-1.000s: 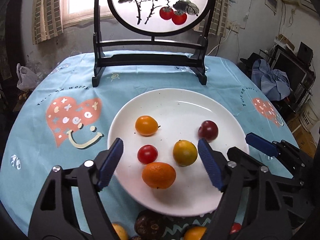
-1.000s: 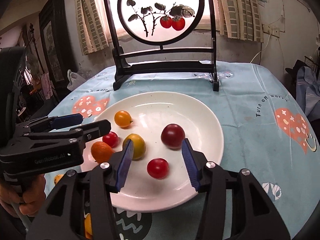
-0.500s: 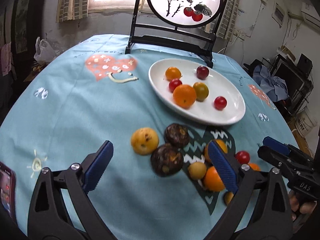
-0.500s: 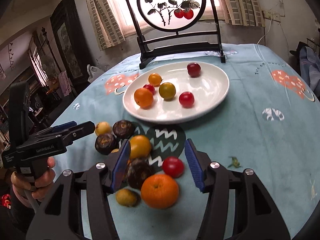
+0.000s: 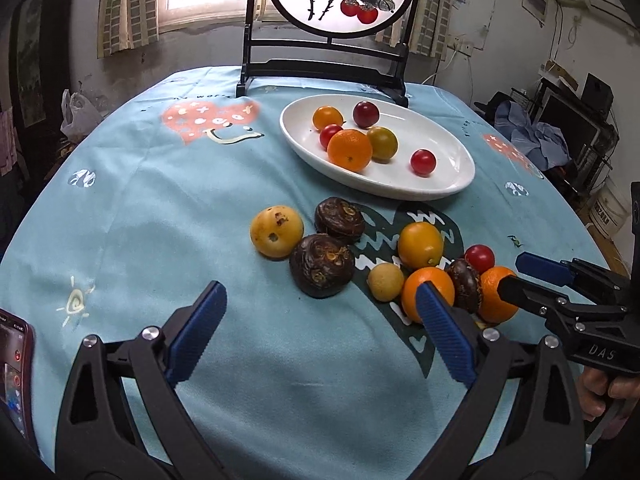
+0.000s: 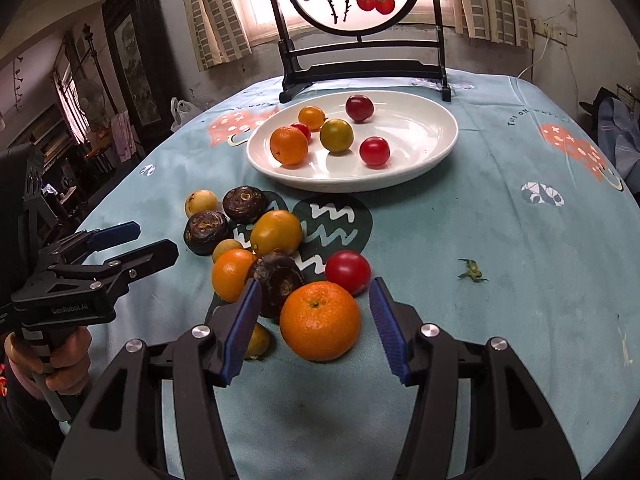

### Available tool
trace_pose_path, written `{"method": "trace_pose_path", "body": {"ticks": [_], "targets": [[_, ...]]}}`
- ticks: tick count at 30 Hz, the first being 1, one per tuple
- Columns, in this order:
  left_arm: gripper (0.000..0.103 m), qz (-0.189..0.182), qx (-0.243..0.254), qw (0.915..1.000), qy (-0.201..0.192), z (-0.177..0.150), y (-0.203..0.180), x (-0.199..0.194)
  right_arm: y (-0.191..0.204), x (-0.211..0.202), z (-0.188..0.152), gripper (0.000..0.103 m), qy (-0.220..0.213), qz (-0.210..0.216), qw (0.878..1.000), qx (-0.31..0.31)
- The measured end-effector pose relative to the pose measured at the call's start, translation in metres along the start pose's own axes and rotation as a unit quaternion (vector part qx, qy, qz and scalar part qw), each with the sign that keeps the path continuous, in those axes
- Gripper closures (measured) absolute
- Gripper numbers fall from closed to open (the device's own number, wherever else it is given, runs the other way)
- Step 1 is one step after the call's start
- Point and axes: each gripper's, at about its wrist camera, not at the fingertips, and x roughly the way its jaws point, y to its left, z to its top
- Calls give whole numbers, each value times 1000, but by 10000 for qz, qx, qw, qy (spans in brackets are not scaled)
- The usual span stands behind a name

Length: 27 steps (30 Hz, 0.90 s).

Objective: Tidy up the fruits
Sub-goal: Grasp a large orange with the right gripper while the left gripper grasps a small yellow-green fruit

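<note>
A round bench (image 5: 160, 208) with a light blue printed cloth stands in a dim room, and a painted screen on a dark stand (image 6: 360, 68) is at its far side before the window. A white plate (image 6: 432, 152) near the screen already holds six small fruits. The other fruits lie loose in a cluster on the cloth, on the near side of the plate.

The right tongs (image 6: 316, 330) are spread, and the nearest mandarin (image 6: 319, 320) sits between the two blue pads without touching them. I judge this mandarin to be light and firm, with a soft, a little loose skin. It is round and can roll, so the pads should take it on its widest part, left and right, with gentle pressure. The red tomato (image 6: 347, 272) just behind it touches the mandarin or nearly so, and it is smooth and easy to crush, so it should not be pushed.

The left tongs (image 5: 316, 328) are also spread and empty, low over bare cloth, near a dark wrinkled fruit (image 5: 322, 264).

Only the right wrist view shows a small yellow fruit (image 6: 258, 340) half hidden beside the left pad, and a green stem piece (image 6: 472, 271) on the cloth. Only the left wrist view shows a phone (image 5: 14, 364) at the left edge of the bench.
</note>
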Motion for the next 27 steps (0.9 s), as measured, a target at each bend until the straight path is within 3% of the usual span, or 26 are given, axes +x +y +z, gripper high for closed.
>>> {"method": "trace_pose_path", "body": {"ticks": [24,27], "targets": [[6,57,39,10000,-11,-1,-1,0,-7,18,-3,46,534,31,9984,188],[6,50,36,10000,-13,0,-1,0,-8,18,-3,50,541,139,9982,198]]}}
